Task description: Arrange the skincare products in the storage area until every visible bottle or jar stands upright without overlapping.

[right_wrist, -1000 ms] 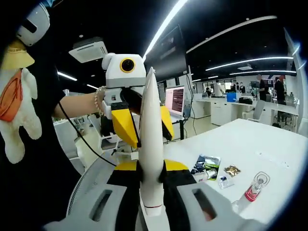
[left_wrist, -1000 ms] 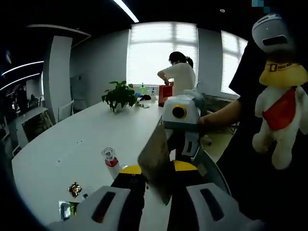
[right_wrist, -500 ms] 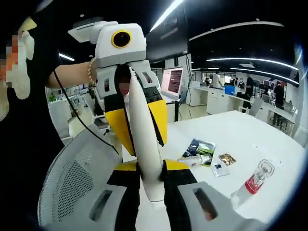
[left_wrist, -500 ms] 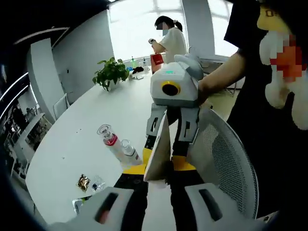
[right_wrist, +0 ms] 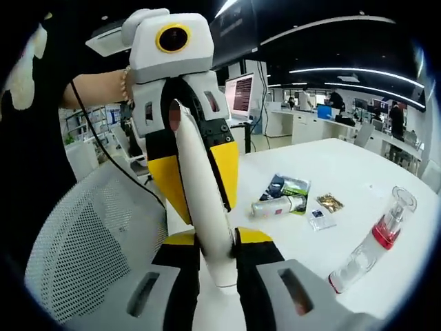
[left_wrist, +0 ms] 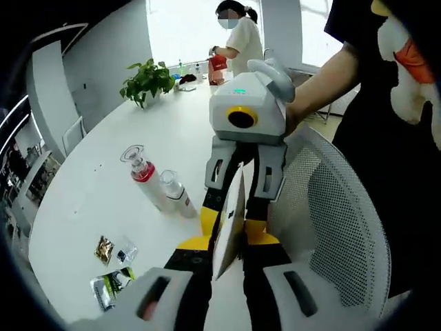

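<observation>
Status: white squeeze tube held in the air by both grippers; no product set upright yet.

The left gripper [left_wrist: 224, 269] and right gripper [right_wrist: 217, 258] both have jaws closed on the same white plastic squeeze tube [right_wrist: 200, 200], one at each end, above the white mesh-back chair [left_wrist: 331, 221], just off the near edge of the white oval table [left_wrist: 103, 179]. In the left gripper view the right gripper [left_wrist: 244, 179] faces the camera. On the table: clear bottle w/ red collar [left_wrist: 141, 179] and smaller clear bottle [left_wrist: 176, 194], touching or just beside each other; both look tilted or lying, cannot tell for sure. Small silver tube [right_wrist: 275, 205] lies flat by the green sachet [right_wrist: 289, 186]; gold foil packet [right_wrist: 331, 202] and small clear packet [right_wrist: 320, 218] near it. Judgement: early stage. Remaining: stand white tube, both bottles and silver tube upright, apart.
</observation>
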Motion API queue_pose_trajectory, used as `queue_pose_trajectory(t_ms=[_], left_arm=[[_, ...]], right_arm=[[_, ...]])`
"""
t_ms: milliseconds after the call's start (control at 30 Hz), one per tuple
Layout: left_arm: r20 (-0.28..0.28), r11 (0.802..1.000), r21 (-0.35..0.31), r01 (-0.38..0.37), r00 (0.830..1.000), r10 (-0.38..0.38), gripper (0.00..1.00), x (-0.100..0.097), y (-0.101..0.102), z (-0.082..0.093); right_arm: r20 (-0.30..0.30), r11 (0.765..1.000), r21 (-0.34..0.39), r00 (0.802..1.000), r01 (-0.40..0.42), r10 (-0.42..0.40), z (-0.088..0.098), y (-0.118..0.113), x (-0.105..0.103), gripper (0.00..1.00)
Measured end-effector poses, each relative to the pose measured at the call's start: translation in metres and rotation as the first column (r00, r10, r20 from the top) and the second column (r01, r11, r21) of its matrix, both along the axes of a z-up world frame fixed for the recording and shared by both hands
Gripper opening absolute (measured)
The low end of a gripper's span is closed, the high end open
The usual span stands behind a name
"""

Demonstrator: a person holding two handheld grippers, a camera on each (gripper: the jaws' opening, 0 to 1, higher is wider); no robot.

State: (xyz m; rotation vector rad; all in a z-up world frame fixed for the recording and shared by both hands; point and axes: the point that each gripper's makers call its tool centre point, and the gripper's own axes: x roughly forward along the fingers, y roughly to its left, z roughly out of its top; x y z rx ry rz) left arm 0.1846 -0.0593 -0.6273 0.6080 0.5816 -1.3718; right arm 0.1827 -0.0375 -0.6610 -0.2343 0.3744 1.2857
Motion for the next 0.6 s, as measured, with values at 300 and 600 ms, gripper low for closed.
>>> queue_pose_trajectory(t_ms=[300,600], left_arm=[[-0.011,1.0,0.025,-0.001,1.0,0.002,0.14,0.005,-0.003,-0.015],[-0.003,0.998,0.058,0.006,1.0,-0.006,0.14,0.003,-0.005,-0.023]], right_arm=[[-0.016,1.0,-0.018,1.0,0.008,-0.008,-0.014,-0.004,0.006,0.2],[-0.023,0.999,-0.042,1.0,0.007,-0.008,-0.027,-0.006,0.007,0.21]])
